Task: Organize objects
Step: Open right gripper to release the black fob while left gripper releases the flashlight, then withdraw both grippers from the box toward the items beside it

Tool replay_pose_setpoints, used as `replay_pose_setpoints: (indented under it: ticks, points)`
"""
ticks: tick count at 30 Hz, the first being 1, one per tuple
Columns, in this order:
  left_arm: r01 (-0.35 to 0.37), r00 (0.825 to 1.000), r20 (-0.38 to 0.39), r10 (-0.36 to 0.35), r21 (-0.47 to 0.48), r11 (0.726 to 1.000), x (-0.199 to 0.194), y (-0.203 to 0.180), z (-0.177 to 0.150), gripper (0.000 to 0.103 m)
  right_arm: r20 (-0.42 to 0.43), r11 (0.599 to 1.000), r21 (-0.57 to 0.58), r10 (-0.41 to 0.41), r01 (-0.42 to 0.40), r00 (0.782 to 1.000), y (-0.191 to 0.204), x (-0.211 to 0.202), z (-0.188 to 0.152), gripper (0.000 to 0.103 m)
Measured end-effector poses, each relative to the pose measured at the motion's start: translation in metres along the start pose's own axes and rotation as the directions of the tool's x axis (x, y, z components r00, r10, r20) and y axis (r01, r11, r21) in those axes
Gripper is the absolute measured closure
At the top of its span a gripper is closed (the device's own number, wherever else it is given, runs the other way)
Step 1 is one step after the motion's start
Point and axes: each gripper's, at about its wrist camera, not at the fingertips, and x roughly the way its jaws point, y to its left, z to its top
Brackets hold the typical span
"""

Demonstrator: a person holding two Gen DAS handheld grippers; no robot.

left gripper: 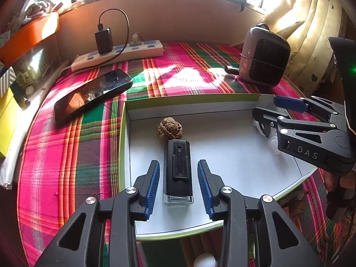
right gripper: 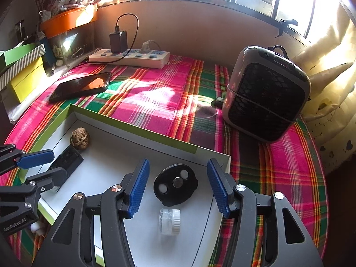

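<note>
A shallow white tray with green rim is seen on a plaid cloth. At nine o'clock of the tray a phone is laid, with a power strip beyond at eleven. Inside, a black flashlight is flanked by the left gripper, its jaws parted and clear of it; a walnut touches its far end. Bare floor lies between. Toward three o'clock, the right gripper is held wide around a black disc, untouched, a clear cap just nearer. A heater stands at one o'clock outside the rim.
</note>
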Motion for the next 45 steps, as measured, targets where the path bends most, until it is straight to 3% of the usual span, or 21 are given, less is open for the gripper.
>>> replay_pose_setpoints:
  ticks: [16, 35, 45]
  points:
    - [-0.012, 0.998, 0.063, 0.014, -0.024, 1.000, -0.044, 0.006, -0.018, 0.069, 0.076, 0.999, 0.030, 0.008, -0.011, 0.997, 0.003, -0.043, -0.014, 0.048]
    - [0.008, 0.993, 0.120, -0.001, -0.058, 0.998, -0.067, 0.000, -0.037, 0.069, 0.117, 0.999, 0.043, -0.020, 0.015, 0.993, 0.008, -0.086, -0.058, 0.048]
    - [0.024, 0.996, 0.089, -0.019, -0.053, 0.998, -0.069, -0.002, -0.057, 0.069, 0.105, 0.998, 0.057, -0.010, 0.004, 0.994, 0.010, -0.095, -0.082, 0.048]
